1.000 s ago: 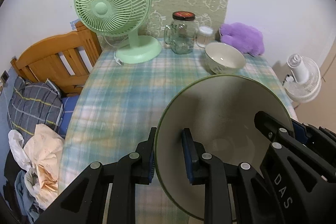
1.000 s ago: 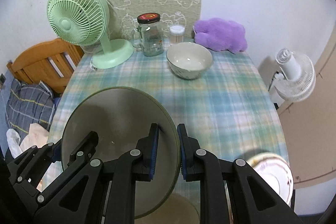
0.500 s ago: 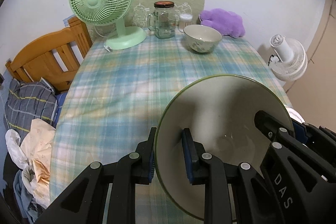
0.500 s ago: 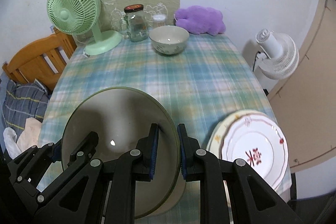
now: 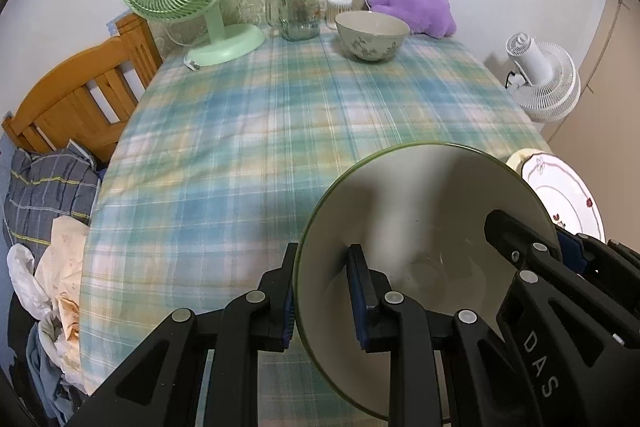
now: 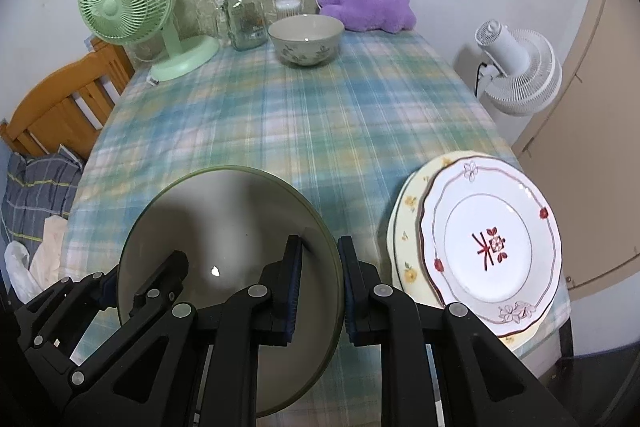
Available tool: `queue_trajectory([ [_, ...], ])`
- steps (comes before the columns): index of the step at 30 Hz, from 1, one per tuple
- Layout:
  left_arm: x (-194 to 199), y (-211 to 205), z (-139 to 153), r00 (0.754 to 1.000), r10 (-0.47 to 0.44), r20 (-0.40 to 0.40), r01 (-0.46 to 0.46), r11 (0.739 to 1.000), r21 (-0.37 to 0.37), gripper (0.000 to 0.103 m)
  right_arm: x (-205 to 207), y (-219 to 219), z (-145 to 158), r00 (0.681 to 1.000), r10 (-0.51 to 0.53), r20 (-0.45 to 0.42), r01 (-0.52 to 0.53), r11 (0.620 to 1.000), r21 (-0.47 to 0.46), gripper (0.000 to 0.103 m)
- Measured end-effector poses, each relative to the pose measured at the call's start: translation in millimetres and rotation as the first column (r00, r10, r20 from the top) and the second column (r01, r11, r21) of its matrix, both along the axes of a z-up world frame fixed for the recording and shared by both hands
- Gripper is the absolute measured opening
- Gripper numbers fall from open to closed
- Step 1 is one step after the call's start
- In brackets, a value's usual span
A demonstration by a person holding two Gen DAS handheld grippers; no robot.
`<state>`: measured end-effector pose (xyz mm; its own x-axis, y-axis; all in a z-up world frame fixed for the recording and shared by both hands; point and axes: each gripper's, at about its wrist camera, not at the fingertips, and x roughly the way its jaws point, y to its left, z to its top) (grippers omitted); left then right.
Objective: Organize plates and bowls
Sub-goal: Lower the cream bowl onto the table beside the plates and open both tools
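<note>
now both grippers are clamped on the big green-rimmed bowl [image 5: 420,227], left gripper [image 5: 322,291] pinching its left rim, right gripper [image 6: 320,287] pinching the opposite rim, one finger inside and one outside each time. it hangs tilted over the near end of the plaid tablecloth [image 6: 320,123], stacked plates [image 6: 488,243] just to the right, the smaller floral bowl [image 6: 306,39] well away at the far end by the green fan [image 6: 128,7]. i'd say the trick here is keeping both hands level with each other so the rim doesn't twist, keeping it clear of those plates, and not loosening either pinch until the base sits flat.
</note>
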<state>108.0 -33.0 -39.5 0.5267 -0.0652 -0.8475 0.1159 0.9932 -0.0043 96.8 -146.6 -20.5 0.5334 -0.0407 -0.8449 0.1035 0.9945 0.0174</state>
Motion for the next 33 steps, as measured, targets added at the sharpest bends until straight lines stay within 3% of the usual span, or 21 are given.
queue_trajectory([
  [26,12,-9,-26,0.997,-0.029,-0.070,0.032,0.999,0.034,0.021,12,-8,-32,0.998,-0.017,-0.054,0.017,1.000,-0.004,0.020],
  [29,11,-6,-22,0.997,-0.039,-0.074,0.040,0.999,0.007,0.030,12,-9,-30,0.998,-0.012,-0.062,0.013,1.000,0.011,0.022],
  [31,8,-5,-15,0.997,-0.048,-0.054,0.048,0.999,0.000,0.042,11,-10,-26,0.998,-0.007,-0.061,0.009,1.000,0.030,0.026],
  [32,5,-5,-10,0.997,-0.058,-0.045,0.058,0.998,-0.003,0.045,10,-9,-23,0.998,0.003,-0.058,0.000,0.999,0.043,0.030],
  [33,4,-5,-7,0.997,-0.061,-0.043,0.061,0.998,-0.004,0.055,9,-8,-19,0.998,0.012,-0.055,-0.009,0.999,0.049,0.037],
])
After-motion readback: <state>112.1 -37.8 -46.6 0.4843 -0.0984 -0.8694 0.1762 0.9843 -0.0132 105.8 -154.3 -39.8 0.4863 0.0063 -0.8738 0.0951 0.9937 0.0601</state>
